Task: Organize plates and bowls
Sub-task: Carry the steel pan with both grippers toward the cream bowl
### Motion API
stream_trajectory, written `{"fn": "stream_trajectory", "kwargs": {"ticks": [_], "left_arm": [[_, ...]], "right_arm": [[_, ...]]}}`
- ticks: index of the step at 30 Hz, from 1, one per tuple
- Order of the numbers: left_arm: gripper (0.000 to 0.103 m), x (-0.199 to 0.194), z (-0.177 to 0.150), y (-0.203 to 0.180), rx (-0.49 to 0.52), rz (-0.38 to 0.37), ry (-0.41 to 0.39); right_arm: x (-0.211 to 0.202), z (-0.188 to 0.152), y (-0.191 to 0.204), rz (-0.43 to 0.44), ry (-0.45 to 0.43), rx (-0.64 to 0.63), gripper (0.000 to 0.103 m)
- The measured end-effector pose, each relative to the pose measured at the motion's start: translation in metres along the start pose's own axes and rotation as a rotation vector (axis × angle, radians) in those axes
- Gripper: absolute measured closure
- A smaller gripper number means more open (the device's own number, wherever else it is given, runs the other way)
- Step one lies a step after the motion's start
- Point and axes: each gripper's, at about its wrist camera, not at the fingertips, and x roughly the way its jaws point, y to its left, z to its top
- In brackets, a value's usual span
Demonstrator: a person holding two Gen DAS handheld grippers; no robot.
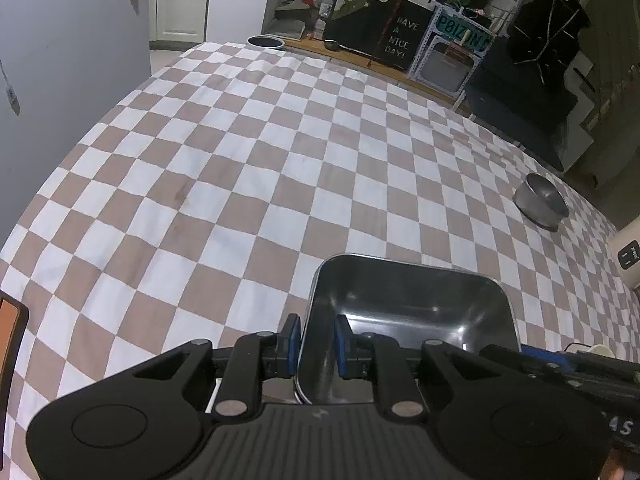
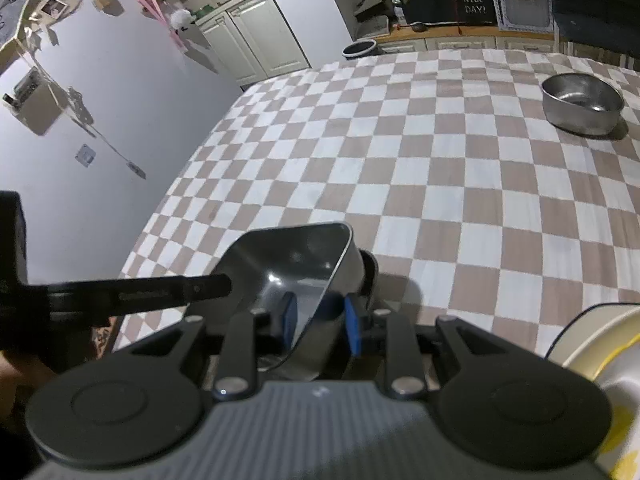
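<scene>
- Left gripper (image 1: 316,344): jaws narrow, blue pads astride the left wall of the square metal tray (image 1: 420,312). A sliver of gap shows at the pads, so the rim sits between them without being pinched.
- Right gripper (image 2: 318,320): jaws part open and straddling the tray's (image 2: 292,268) near right rim. One pad sits inside the tray, the other outside; whether the pads press the rim cannot be told.
- In the right wrist view the left gripper's finger (image 2: 160,290) reaches in across the tray's left side.
- The tray sits at the near edge of the checked cloth (image 1: 240,160), tilted in the right wrist view; a second dark container (image 2: 366,272) is just behind it.
- Round metal bowl (image 1: 542,200) stands upright, well apart at far right on the cloth.
- Dark round dish (image 1: 266,42) lies at the far edge of the cloth.
- Yellow-rimmed plate (image 2: 592,344) at lower right, just beside the right gripper.
</scene>
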Motion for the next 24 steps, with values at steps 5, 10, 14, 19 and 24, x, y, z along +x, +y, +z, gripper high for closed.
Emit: {"fn": "stream_trajectory", "kwargs": {"ticks": [5,10,14,19,24], "left_arm": [[0.079,0.000,-0.001,-0.003,0.007,-0.006,0.001],[0.078,0.002,-0.001,-0.004,0.017,-0.002,0.005],[0.078,0.002,-0.001,-0.003,0.017,-0.005,0.004],[0.078,0.001,-0.001,-0.004,0.015,-0.018,0.004],[0.078,0.000,-0.001,-0.004,0.013,-0.026,0.005]], "right_arm": [[0.006,-0.001,-0.001,-0.014,0.022,0.002,0.071],[0.013,-0.001,0.001,-0.025,0.042,-0.008,0.071],[0.017,-0.001,0.001,-0.025,0.052,-0.011,0.071],[0.019,-0.001,-0.001,-0.024,0.064,-0.001,0.071],[0.020,-0.002,-0.002,-0.026,0.074,0.011,0.071]]}}
